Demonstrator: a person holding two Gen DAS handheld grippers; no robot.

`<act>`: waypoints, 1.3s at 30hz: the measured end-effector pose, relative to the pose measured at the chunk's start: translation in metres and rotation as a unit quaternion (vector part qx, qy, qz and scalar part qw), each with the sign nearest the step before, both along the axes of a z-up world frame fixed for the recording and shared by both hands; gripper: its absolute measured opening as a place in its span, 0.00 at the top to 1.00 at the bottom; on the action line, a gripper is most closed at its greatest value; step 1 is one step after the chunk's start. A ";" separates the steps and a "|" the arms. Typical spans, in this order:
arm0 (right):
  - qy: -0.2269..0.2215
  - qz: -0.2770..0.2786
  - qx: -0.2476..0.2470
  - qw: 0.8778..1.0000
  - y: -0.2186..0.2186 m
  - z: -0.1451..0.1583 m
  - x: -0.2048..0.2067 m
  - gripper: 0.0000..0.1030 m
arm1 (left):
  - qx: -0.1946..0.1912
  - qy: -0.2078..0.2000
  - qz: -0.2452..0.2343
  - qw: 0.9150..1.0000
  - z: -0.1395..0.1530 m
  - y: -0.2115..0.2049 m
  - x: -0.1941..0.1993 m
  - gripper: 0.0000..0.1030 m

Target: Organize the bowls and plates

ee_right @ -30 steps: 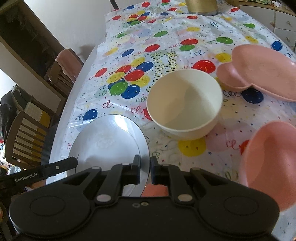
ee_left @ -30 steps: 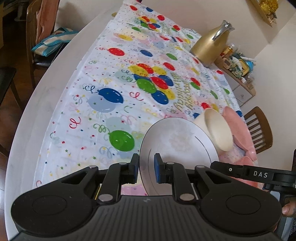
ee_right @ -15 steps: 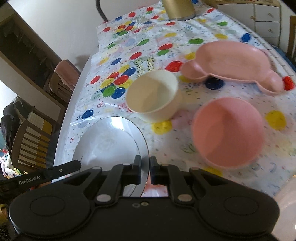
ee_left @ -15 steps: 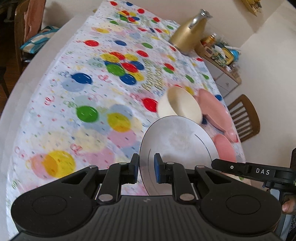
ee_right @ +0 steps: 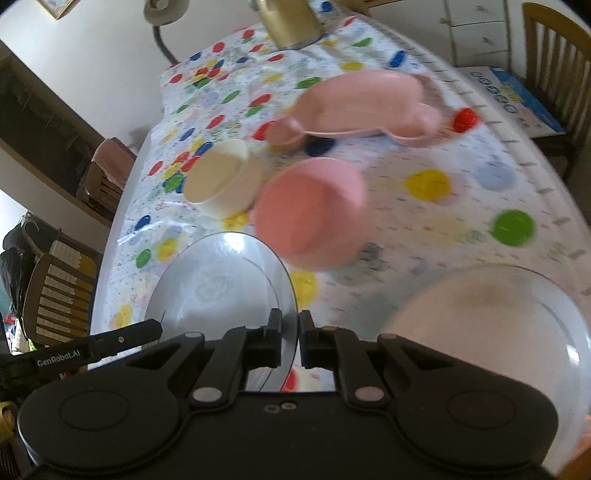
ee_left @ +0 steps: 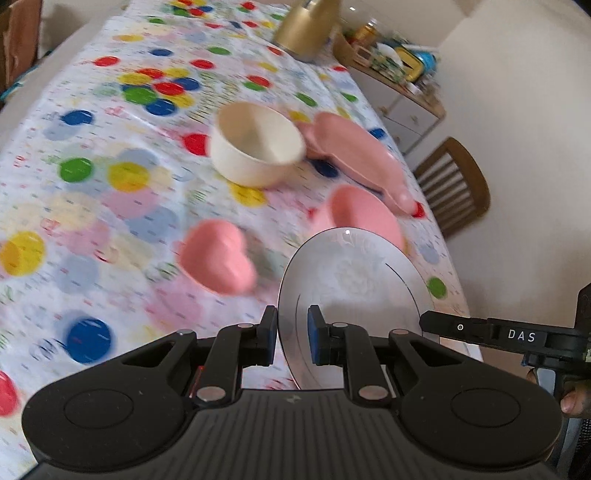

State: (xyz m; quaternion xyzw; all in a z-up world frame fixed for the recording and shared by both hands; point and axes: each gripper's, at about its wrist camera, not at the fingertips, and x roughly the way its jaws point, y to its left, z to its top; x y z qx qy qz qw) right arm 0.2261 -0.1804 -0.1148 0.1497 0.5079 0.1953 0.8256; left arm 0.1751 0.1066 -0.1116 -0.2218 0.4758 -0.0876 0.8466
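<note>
Glossy white plate (ee_left: 354,280), matt pink bowl (ee_right: 310,210)

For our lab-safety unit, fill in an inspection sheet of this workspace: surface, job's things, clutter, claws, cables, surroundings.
Surface: table under a balloon-print cloth.
Job's things: glass plate held by its rim; cream bowl, pink bowl, heart-shaped pink dish, long pink tray, second clear plate on the cloth.
Clutter: gold jug.
Claws: left claw and right claw both shut on the glass plate.
Cables: nothing seen.
Surroundings: wooden chair, crowded cabinet.
</note>
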 end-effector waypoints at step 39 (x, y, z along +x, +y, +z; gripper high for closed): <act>0.056 -0.037 -0.017 0.998 -0.185 -0.061 -0.021 0.92 | 0.036 0.071 -0.084 0.993 -0.053 -0.192 -0.005 0.84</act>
